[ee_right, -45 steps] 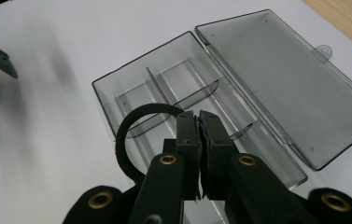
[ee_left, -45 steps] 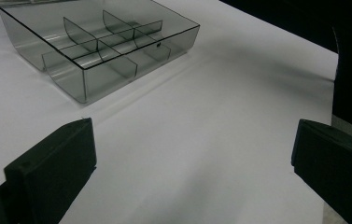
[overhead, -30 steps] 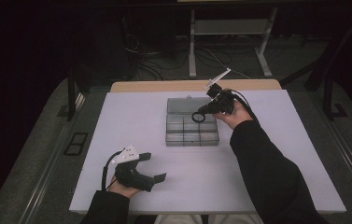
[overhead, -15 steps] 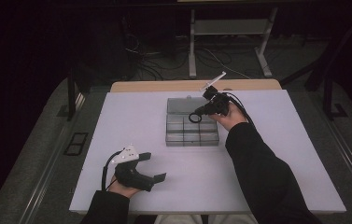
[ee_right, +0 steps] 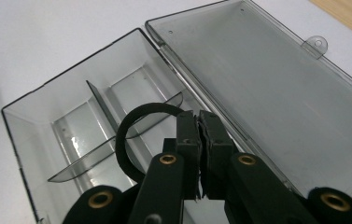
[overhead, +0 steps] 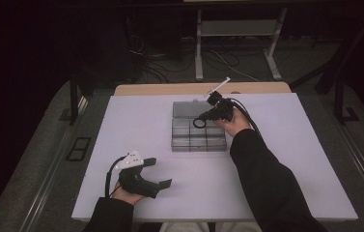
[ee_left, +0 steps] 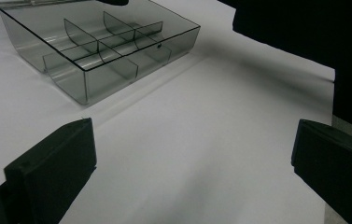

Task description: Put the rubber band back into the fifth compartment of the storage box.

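A clear compartment box (overhead: pixel 199 135) lies open at mid-table, its lid (overhead: pixel 189 108) folded back flat toward the far side. My right gripper (overhead: pixel 207 116) hovers over the box's far compartments, shut on a black rubber ring (overhead: pixel 199 123). In the right gripper view the ring (ee_right: pixel 138 135) hangs from the closed jaws (ee_right: pixel 200 140) above the dividers (ee_right: pixel 117 135), beside the lid (ee_right: pixel 276 93). My left gripper (overhead: pixel 162 172) rests open near the front left edge with nothing between its fingers (ee_left: pixel 52 168); the box (ee_left: pixel 99 51) lies ahead of it.
The white table (overhead: pixel 290 164) has bare surface to the left, right and front of the box. A wooden strip (overhead: pixel 170 89) runs along its far edge. Beyond it stand a metal frame (overhead: pixel 237 34) and floor cables. My right sleeve (overhead: pixel 271 183) crosses the front right.
My right gripper has sunk a little toward the box with the ring still in its jaws. The left gripper has stayed put.
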The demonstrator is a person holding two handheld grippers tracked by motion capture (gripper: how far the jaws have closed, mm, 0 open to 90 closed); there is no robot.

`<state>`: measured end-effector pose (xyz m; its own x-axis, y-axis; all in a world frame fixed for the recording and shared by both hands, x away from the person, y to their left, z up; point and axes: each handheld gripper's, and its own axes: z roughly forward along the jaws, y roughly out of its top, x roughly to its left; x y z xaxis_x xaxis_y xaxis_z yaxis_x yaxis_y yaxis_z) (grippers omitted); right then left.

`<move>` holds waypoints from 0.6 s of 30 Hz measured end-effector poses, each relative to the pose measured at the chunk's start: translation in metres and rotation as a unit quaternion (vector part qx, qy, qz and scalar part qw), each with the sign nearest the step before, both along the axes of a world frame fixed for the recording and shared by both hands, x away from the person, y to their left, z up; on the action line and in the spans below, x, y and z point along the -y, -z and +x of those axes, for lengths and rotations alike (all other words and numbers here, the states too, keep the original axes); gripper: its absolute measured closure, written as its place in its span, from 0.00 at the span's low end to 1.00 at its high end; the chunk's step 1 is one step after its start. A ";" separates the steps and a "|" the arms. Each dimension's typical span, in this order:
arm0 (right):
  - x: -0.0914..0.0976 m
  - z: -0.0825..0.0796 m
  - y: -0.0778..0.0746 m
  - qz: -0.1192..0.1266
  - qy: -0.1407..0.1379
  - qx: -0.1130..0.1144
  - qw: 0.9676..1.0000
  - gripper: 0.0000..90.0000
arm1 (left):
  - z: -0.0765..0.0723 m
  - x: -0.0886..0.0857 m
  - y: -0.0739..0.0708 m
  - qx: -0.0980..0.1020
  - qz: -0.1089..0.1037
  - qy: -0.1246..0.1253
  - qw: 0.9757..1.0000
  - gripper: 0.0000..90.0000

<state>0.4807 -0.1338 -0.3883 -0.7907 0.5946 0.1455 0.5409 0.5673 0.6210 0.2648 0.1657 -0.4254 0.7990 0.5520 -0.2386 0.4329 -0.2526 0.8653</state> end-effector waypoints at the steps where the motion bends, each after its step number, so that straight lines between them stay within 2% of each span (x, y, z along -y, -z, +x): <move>1: 0.000 0.001 0.001 0.000 0.001 0.001 1.000 0.96 | 0.000 0.000 0.000 0.000 0.000 0.000 1.000 0.00; 12: -0.006 0.003 0.013 0.000 0.001 -0.006 1.000 0.96 | 0.000 0.000 0.000 -0.001 0.000 0.001 1.000 0.00; 18: -0.013 0.003 0.020 -0.011 -0.001 0.002 1.000 0.96 | 0.001 0.001 0.000 -0.001 -0.002 0.001 1.000 0.00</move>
<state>0.4834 -0.1211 -0.4080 -0.7923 0.5963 0.1292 0.5372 0.5814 0.6110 0.2653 0.1652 -0.4254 0.7990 0.5501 -0.2428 0.4347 -0.2495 0.8653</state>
